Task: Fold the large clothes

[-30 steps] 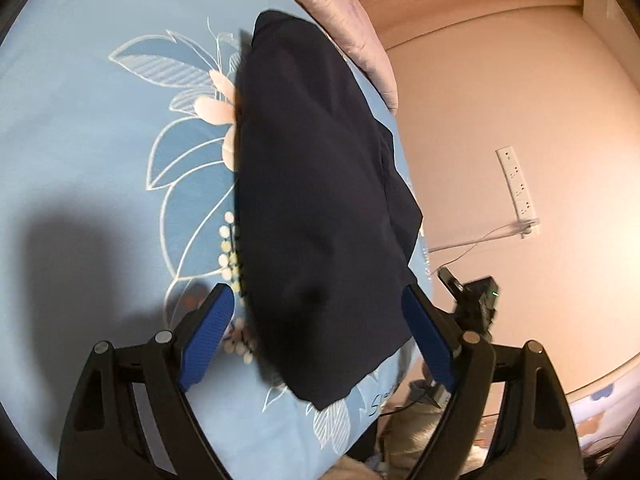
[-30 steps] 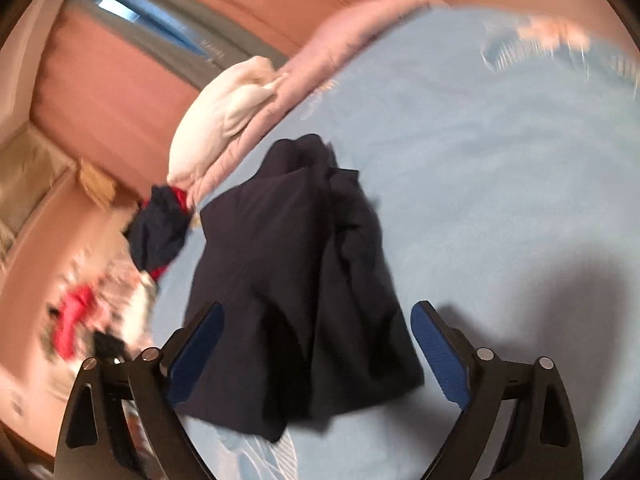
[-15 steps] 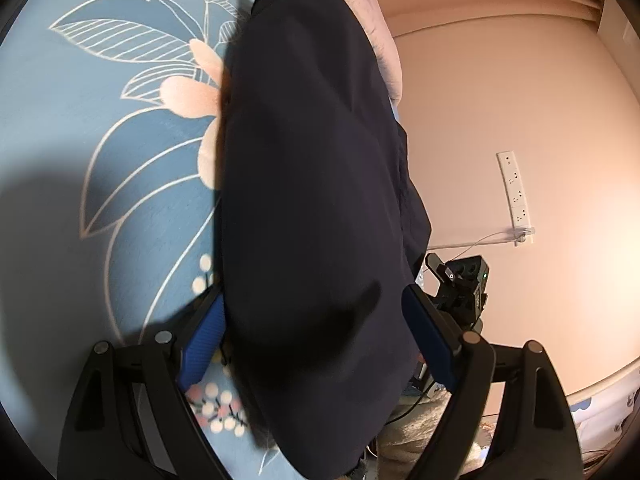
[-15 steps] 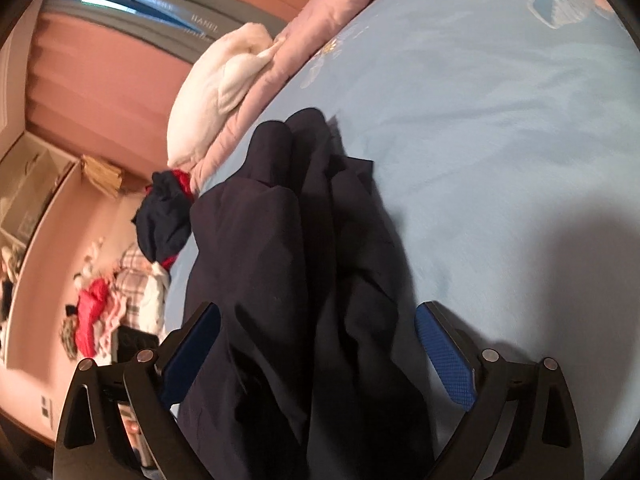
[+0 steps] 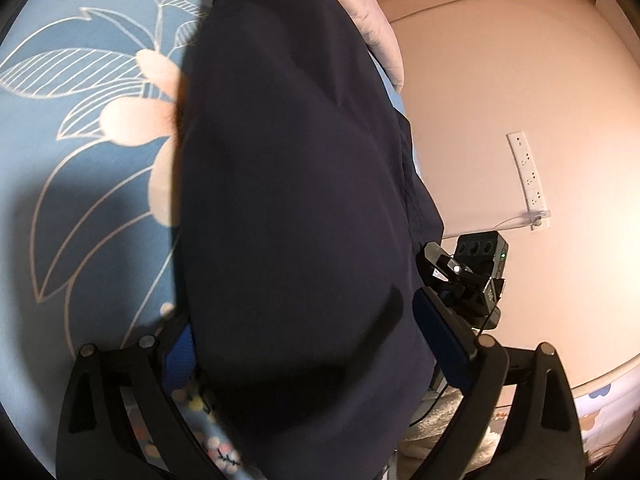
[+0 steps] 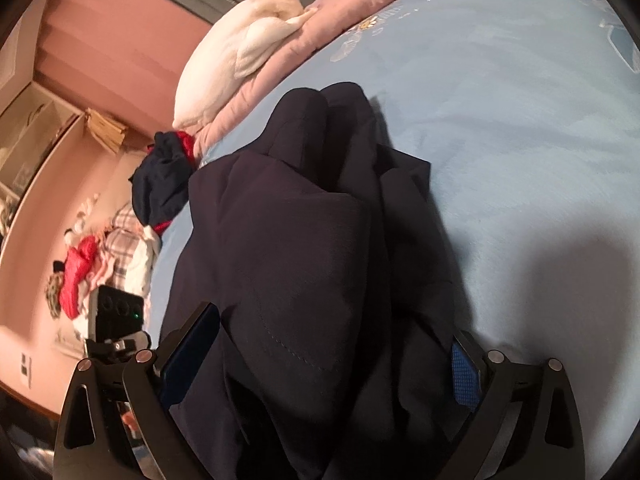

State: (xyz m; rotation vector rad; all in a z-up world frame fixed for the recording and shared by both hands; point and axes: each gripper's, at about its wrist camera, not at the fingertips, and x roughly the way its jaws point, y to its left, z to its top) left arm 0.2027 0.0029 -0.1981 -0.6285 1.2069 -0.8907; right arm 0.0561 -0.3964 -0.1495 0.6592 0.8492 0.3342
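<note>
A dark navy garment (image 5: pixel 296 200) lies folded lengthwise on the light blue floral bedsheet (image 5: pixel 80 184), near the bed's edge. My left gripper (image 5: pixel 308 344) is open, its blue-padded fingers (image 5: pixel 440 336) either side of the garment's near end, with cloth between them. In the right wrist view the same garment (image 6: pixel 304 248) fills the middle, bunched in folds. My right gripper (image 6: pixel 332 360) is open, with the cloth between its fingers (image 6: pixel 464 372).
A pink quilt (image 6: pixel 360 4) and a white pillow (image 6: pixel 240 52) lie at the head of the bed. A pile of clothes (image 6: pixel 100 256) sits on the floor beside the bed. A black device on a stand (image 5: pixel 476 280) and a wall power strip (image 5: pixel 528 176) are beyond the bed's edge.
Both grippers have moved forward and down onto the garment. Its near end now lies between the open fingers of each, where before it lay ahead of them.
</note>
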